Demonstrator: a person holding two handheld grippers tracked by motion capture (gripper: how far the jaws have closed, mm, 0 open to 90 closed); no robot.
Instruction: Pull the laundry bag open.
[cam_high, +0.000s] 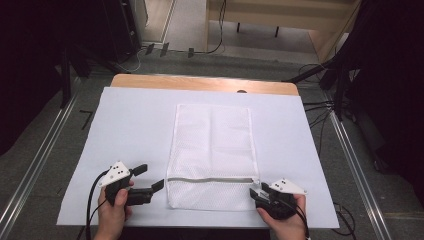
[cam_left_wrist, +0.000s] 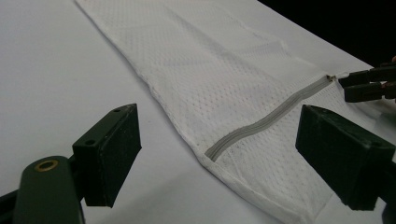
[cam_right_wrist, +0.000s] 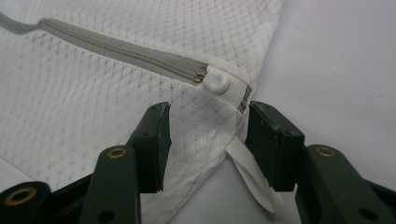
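A white mesh laundry bag (cam_high: 212, 150) lies flat on the white table cover (cam_high: 135, 125), with a grey zipper (cam_high: 210, 180) running across its near end. My left gripper (cam_high: 151, 176) sits just left of the bag's near left corner, open and holding nothing; in the left gripper view the zipper's end (cam_left_wrist: 219, 149) lies ahead between the jaws. My right gripper (cam_high: 256, 192) is at the bag's near right corner. In the right gripper view its jaws (cam_right_wrist: 210, 116) stand apart around the mesh corner, just below the white zipper pull (cam_right_wrist: 217, 83). A white strap loop (cam_right_wrist: 254, 179) lies beside the right pad.
The cover ends at the wooden table edge (cam_high: 200, 82) at the back. Metal floor rails (cam_high: 45, 150) run along both sides, and cables (cam_high: 320, 110) lie on the floor to the right. The right gripper's tips (cam_left_wrist: 369, 84) show far off in the left gripper view.
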